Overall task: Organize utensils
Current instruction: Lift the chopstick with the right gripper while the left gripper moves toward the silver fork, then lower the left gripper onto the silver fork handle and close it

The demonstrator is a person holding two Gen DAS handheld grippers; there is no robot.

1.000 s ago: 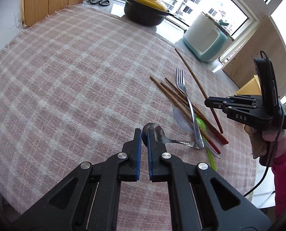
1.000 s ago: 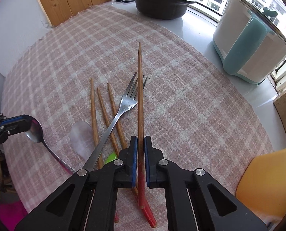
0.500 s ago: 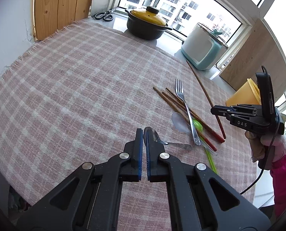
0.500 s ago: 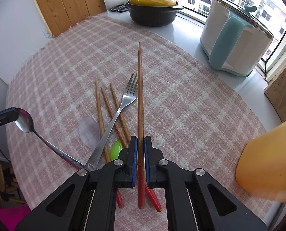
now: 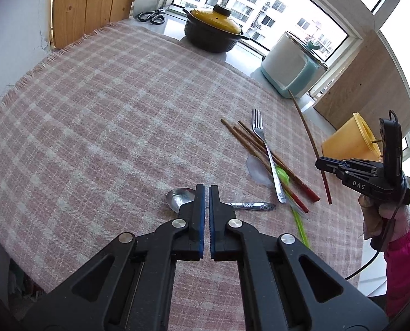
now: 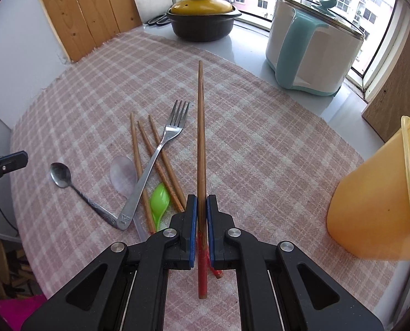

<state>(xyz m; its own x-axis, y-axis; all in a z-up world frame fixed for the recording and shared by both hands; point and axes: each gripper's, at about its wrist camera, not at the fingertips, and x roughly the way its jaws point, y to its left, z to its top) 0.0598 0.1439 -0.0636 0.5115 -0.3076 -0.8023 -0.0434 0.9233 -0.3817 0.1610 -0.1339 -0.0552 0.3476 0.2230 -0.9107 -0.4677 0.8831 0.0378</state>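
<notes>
The right gripper [image 6: 201, 212] is pinching one chopstick [image 6: 200, 138] near its red end, risking it pivoting loose.

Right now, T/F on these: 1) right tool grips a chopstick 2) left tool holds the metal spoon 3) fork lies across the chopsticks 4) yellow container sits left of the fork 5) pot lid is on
1) True: the right tool is shut on a chopstick.
2) False: the left tool is shut and empty; the metal spoon lies on the cloth.
3) True: the fork crosses the chopsticks.
4) False: the yellow container is at the right.
5) True: the pot is lidded.
</notes>
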